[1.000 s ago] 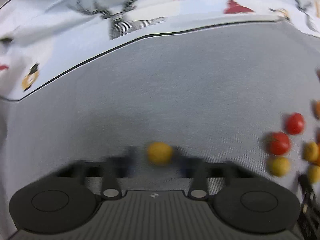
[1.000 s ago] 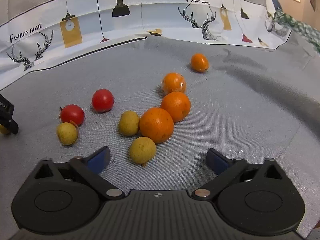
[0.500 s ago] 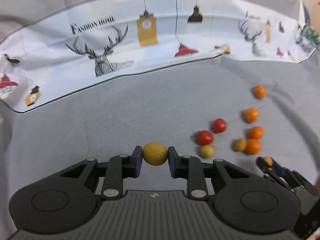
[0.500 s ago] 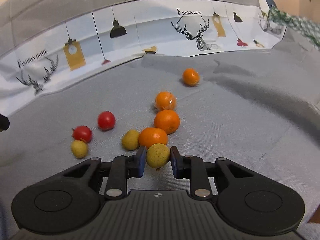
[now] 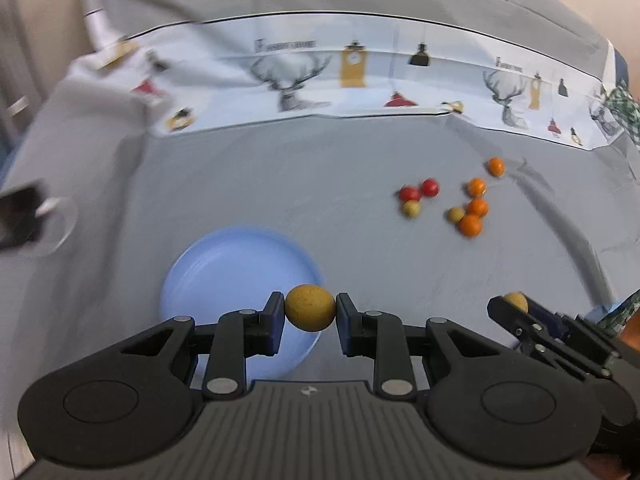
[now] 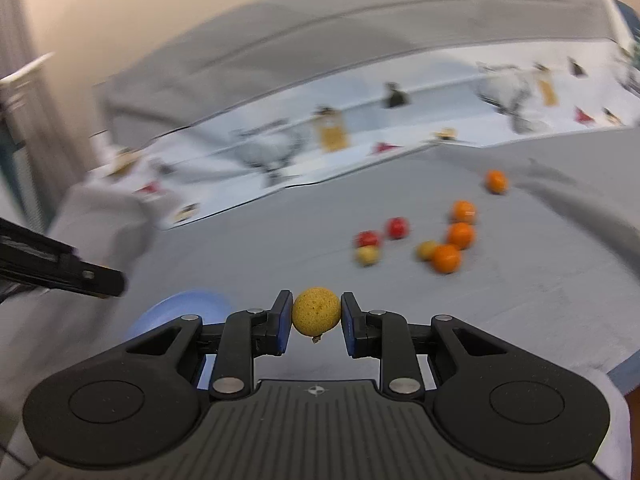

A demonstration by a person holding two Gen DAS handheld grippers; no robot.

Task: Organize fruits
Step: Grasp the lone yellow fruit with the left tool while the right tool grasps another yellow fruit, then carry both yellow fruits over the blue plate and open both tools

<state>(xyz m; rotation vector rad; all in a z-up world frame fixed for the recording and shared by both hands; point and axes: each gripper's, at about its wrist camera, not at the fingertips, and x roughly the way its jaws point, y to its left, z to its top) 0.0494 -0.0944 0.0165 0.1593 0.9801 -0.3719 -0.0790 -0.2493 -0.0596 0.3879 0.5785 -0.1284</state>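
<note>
Left wrist view: the left gripper (image 5: 310, 312) is clamped on a round yellow fruit (image 5: 310, 307), jaws nearly together with both pads pressing its sides, above the near edge of a blue plate (image 5: 224, 264) on the grey cloth (image 5: 320, 184). Low at right, the right gripper (image 5: 520, 310) also pinches a yellow fruit (image 5: 516, 301). In the right wrist view its jaws grip that fruit (image 6: 317, 310) the same way. Loose fruit lie well apart from the plate: two red ones (image 5: 419, 191), four oranges (image 5: 474, 206) and two yellowish ones (image 5: 411, 209). A white printed cloth with deer and lamps (image 5: 352, 76) runs along the back, below a beige wall (image 6: 160, 8).
</note>
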